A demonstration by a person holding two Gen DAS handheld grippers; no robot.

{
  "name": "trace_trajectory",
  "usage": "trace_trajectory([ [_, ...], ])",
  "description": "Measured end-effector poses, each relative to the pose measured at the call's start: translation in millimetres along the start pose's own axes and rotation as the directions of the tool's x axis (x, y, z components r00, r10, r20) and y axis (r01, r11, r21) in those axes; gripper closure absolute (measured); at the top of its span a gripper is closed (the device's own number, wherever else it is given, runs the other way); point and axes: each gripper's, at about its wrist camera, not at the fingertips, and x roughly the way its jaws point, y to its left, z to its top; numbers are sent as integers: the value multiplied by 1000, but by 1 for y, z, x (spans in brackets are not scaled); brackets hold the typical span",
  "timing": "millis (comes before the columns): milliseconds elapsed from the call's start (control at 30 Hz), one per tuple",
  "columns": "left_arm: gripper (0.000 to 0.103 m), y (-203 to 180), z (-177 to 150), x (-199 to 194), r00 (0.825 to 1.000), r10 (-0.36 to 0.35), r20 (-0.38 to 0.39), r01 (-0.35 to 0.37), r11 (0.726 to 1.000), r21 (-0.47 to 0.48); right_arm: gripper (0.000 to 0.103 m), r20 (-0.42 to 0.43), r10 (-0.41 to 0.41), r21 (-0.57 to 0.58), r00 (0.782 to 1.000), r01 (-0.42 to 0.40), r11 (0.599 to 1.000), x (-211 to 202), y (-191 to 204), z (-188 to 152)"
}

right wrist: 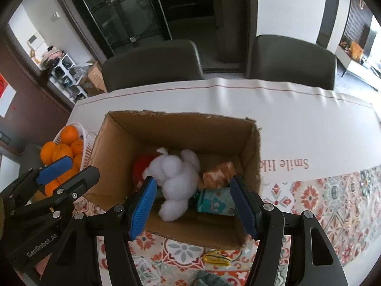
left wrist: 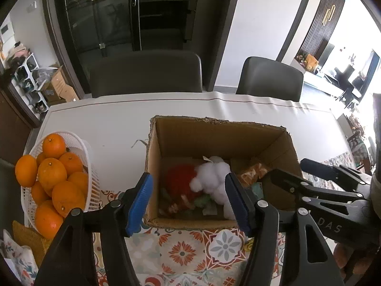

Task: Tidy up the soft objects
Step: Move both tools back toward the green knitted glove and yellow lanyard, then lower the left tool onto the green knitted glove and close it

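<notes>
An open cardboard box (left wrist: 221, 131) (right wrist: 181, 124) stands on the table. Inside lie a white fluffy plush (left wrist: 212, 176) (right wrist: 176, 176), a red soft object (left wrist: 178, 178) (right wrist: 140, 166), an orange patterned soft item (left wrist: 252, 174) (right wrist: 219, 174) and a teal one with a face (right wrist: 214, 202). My left gripper (left wrist: 189, 202) is open and empty above the box's near edge. My right gripper (right wrist: 194, 207) is open and empty, also over the near edge. A yellow soft item (right wrist: 216, 258) and a teal-grey one (right wrist: 209, 278) lie on the cloth before the box.
A white basket (left wrist: 92, 186) of oranges (left wrist: 52, 174) stands left of the box. A patterned cloth (right wrist: 321, 197) covers the near table, a white cover (left wrist: 107, 124) the far part. Two dark chairs (left wrist: 147, 71) stand behind.
</notes>
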Motion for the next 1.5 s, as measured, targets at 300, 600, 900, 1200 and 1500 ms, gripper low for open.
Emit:
trace_trajectory([
  [300,39,-2,-18,-26,999,19,41,-19,1000,16,38,77,-57,-10,995,58,998,-36,5,-19],
  [600,37,-18,-46,-60,995,18,95,-25,997,73,38,144,-58,11,988,57,998,-71,-1,-54],
  [900,34,-49,-83,-74,996,-13,92,-2,988,154,38,173,-92,46,981,85,995,-97,-22,-105],
  [1200,34,-78,-125,-61,998,-53,19,48,978,203,38,145,-104,82,984,93,992,-97,-49,-152],
  [1500,34,-105,-167,-30,989,-94,-113,118,966,228,38,111,-125,106,986,113,988,-84,-76,-190],
])
